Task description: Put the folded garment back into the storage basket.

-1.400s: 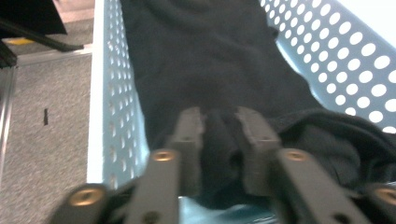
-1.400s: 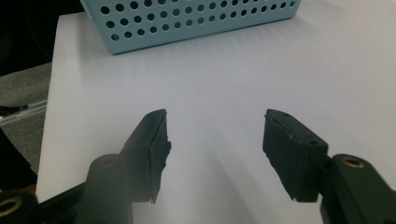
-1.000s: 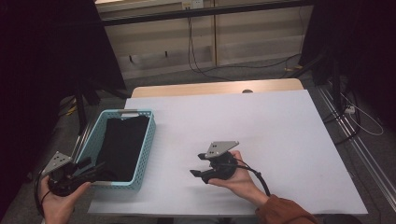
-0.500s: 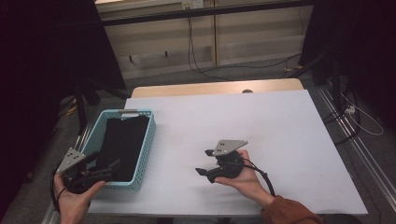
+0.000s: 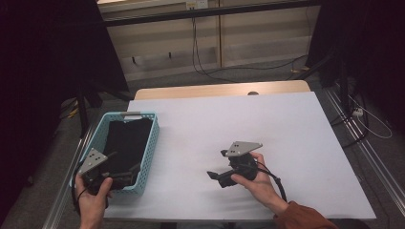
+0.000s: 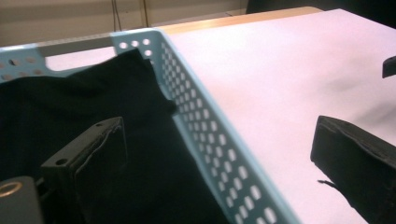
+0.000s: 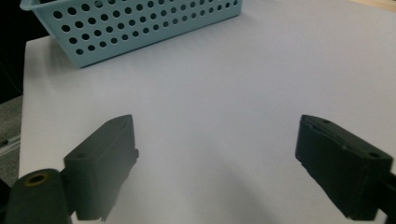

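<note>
left gripper (image 5: 125, 174) at 7 o'clock, jaws just opened wide astride the near right wall of the light blue perforated plastic basket (image 5: 147, 150), nothing pinched, soft limp light black cloth (image 5: 125, 141) inside, grab a raised fold; right gripper (image 5: 216, 176) also just opened, empty, over bare white table (image 5: 286, 129), roomy toward 1 o'clock.

Black gripper (image 5: 217, 176) w/ grey plate, black cable; rust-orange sleeve (image 5: 301, 217) on right arm.
</note>
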Demonstrator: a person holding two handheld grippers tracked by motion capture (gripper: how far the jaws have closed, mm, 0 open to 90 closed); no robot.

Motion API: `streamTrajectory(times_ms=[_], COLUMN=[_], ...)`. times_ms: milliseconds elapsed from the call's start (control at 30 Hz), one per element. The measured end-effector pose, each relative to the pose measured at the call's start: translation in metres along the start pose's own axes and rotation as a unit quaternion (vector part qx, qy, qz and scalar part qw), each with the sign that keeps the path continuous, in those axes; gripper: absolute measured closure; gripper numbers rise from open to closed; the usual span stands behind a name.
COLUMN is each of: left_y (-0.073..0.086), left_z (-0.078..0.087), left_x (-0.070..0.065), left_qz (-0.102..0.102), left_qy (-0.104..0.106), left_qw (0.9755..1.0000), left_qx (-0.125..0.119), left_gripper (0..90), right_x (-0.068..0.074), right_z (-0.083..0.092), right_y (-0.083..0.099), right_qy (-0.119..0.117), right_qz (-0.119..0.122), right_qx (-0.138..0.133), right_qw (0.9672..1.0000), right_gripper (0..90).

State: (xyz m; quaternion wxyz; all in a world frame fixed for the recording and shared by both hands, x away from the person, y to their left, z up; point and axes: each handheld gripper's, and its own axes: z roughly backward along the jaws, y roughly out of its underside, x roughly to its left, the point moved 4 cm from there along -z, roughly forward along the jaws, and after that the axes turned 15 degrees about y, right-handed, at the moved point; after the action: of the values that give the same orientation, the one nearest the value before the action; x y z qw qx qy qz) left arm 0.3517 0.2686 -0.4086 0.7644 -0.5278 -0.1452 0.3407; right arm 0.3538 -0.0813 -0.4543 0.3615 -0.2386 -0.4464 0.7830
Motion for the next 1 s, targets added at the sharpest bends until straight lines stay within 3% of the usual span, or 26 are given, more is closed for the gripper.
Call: streamTrajectory(times_ms=[100, 167, 267, 367, 467, 633, 1000], left_y=[-0.003, -0.007, -0.016, -0.018, -0.015, -0.01, 0.001], left_z=[-0.008, -0.015, -0.02, -0.026, -0.031, -0.038, -0.045], left_x=[-0.012, -0.021, -0.03, -0.039, -0.047, -0.054, -0.057], left_qz=[-0.009, -0.027, -0.027, -0.036, -0.04, -0.046, -0.044], left_qy=[0.007, 0.015, 0.037, 0.042, 0.049, 0.055, 0.06], left_qw=[0.9997, 0.9995, 0.9987, 0.9983, 0.9974, 0.9972, 0.9972], left_qx=[-0.021, -0.011, -0.021, -0.02, -0.036, -0.024, -0.01], left_gripper=[4.1, 4.5, 4.4, 4.4, 4.6, 4.2, 4.2], right_x=[-0.005, -0.009, -0.016, -0.021, -0.026, -0.036, -0.059], right_z=[0.005, 0.008, 0.012, 0.017, 0.024, 0.038, 0.067], right_y=[0.002, 0.005, 0.008, 0.01, 0.011, 0.016, 0.04], right_qy=[0.015, 0.026, 0.045, 0.052, 0.061, 0.079, 0.124], right_qz=[0.005, 0.003, 0.009, 0.0, -0.004, -0.017, -0.041], right_qx=[-0.002, -0.001, 0.0, -0.008, -0.02, -0.043, -0.046], right_qw=[0.9999, 0.9996, 0.9989, 0.9986, 0.9979, 0.9958, 0.9904], right_gripper=[9.7, 9.7, 9.5, 9.3, 9.3, 9.2, 8.6])
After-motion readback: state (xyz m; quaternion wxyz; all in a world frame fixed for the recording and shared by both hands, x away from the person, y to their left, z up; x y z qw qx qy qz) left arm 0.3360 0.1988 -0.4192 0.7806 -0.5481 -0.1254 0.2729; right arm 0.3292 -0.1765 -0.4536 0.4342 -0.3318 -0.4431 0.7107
